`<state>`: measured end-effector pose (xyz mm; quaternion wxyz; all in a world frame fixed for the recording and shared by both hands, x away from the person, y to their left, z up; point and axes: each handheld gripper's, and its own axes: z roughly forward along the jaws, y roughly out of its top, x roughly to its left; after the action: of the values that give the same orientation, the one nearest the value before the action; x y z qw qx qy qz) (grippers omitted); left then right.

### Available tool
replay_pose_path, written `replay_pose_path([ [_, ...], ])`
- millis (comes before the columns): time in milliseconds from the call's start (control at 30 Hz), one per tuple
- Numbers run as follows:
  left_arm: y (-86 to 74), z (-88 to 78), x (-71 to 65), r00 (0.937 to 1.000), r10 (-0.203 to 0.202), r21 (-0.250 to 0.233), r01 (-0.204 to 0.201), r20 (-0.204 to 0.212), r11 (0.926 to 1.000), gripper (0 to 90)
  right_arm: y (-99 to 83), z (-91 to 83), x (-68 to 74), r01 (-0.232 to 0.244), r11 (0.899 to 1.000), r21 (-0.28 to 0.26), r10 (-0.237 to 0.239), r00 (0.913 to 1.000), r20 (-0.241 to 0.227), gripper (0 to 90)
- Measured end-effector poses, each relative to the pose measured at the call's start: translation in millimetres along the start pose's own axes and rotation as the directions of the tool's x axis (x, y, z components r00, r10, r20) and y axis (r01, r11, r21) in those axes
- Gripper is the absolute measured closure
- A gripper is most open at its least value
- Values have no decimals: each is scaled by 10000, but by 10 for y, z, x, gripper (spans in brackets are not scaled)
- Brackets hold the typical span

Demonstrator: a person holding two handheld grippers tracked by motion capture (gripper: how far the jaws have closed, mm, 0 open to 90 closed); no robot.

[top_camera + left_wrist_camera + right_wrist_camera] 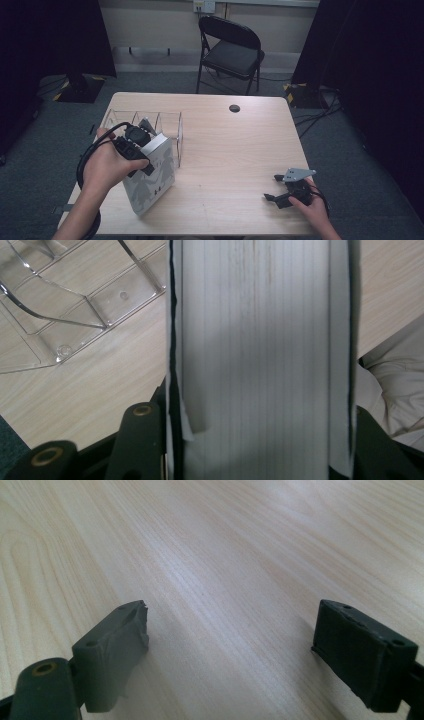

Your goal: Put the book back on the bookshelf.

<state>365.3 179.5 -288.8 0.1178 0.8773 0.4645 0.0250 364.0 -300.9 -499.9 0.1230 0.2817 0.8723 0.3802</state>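
**Left gripper clamped on book beside clear organizer; right gripper idle and wide open**

Hidden or unclear: In the high view the person's left hand (112, 167) covers most of the left gripper (134, 147), so its jaw tips cannot be made out there. The left gripper view shows the book (255, 360) edge-on, its page block between 2 pale covers, cut off at top and bottom of frame. The cover print in the high view is too small to read.

Grip: The left gripper's jaws sit tight against both covers of the book (150, 177), which stands tilted on the table (235, 150), its lower corner near the front edge.

Edges and room: The clear organizer (150, 125) lies just behind the book, near the table's left edge; its dividers (75, 295) show in the left gripper view. The middle and right of the tabletop lie open.

Surroundings: The right gripper (285, 192) rests low at the front right, well apart from the book, jaws spread wide with bare wood (225, 580) between them. A dark round grommet (234, 108) sits near the far edge. A folding chair (230, 50) stands beyond the table.
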Motion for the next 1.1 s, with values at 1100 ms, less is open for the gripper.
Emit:
replay_pose_path([
  [1100, 309, 9, 29, 9973, -512, 110, 519, -522, 9986, 534, 0, 0, 0, 2, 10000, 1, -2, 10000, -1, 133],
])
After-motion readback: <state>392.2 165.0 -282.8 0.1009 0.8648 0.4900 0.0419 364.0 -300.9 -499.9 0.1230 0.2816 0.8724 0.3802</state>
